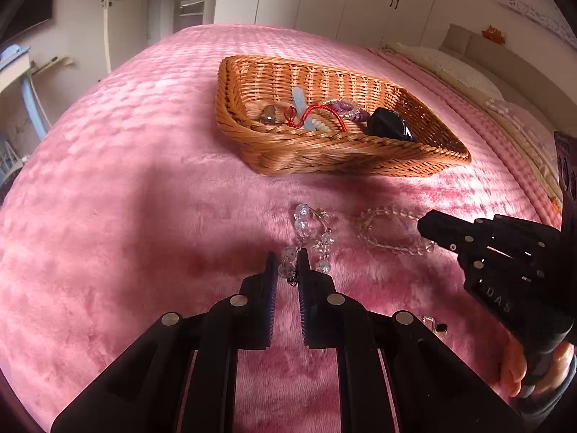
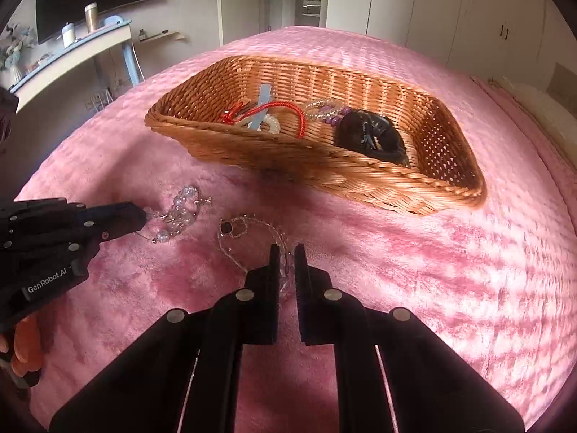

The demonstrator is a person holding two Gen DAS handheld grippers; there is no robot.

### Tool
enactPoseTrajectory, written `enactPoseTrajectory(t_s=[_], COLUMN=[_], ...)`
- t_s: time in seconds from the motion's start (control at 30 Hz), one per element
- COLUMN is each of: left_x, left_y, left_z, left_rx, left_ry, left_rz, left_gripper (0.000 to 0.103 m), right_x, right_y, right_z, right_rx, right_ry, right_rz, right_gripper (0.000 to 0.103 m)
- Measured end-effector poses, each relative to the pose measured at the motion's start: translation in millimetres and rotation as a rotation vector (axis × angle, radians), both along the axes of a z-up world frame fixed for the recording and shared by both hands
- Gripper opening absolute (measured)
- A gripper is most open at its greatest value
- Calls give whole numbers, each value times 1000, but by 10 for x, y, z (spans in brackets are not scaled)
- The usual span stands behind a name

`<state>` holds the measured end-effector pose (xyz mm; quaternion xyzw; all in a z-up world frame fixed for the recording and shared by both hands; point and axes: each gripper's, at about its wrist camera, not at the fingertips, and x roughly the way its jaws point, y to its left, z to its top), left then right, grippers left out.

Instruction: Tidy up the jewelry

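- On the pink bed (image 1: 108, 187), we judge the sorting roughly half done; the wicker basket (image 1: 324, 151) already holds a red cord (image 1: 324, 112), a pale blue strip (image 1: 298, 98), a purple bead bracelet (image 1: 346, 110), cream beads (image 1: 319, 124) and a glossy black piece (image 1: 391, 124); two pieces lie outside it.
- The left hand-held gripper (image 1: 287, 263) has its jaws closed down to a narrow gap on the near end of the chunky crystal bracelet (image 1: 310, 227), which rests on the plush cover short of the basket.
- The right hand-held gripper (image 2: 286, 259) likewise pinches the clear bead strand (image 2: 245, 238) between near-shut jaws; the strand trails on the bed just beside the bracelet.
- A small clasp-like item (image 1: 434, 324) by the left gripper looks unsorted too; we cannot tell what it is.
- The basket is stiff, ribbed, rectangular with a braided rim; the cover is deep, soft pile; the crystals are faceted, hard, slippery and loosely strung, so we expect them to dangle.
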<state>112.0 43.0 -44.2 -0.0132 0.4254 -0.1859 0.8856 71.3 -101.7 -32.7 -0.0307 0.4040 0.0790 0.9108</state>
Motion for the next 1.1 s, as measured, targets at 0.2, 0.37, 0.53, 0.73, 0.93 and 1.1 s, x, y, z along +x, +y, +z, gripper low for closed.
enactPoseTrajectory(t_s=[0.2, 0.37, 0.53, 0.73, 0.93, 1.1], left_x=[-339, -621, -809, -912, -756, -635], left_y=[189, 229, 163, 179, 111, -92], left_z=[39, 27, -68, -67, -5, -138], left_rx=[-91, -100, -8, 38, 19, 101], left_ry=[32, 40, 40, 5, -4, 26], left_rz=[-26, -62, -81, -87, -75, -81], left_gripper=[9, 9, 10, 29, 51, 55], right_x=[-359, -588, -671, -674, -714, -737], right_y=[-246, -470, -696, -918, -945, -1005], right_z=[271, 324, 99, -171, -208, -173], right_rx=[97, 112, 112, 126, 147, 131], right_ry=[-37, -44, 15, 74, 84, 64], right_rz=[-24, -64, -118, -182, -158, -161], right_gripper=[6, 6, 6, 6, 8, 42])
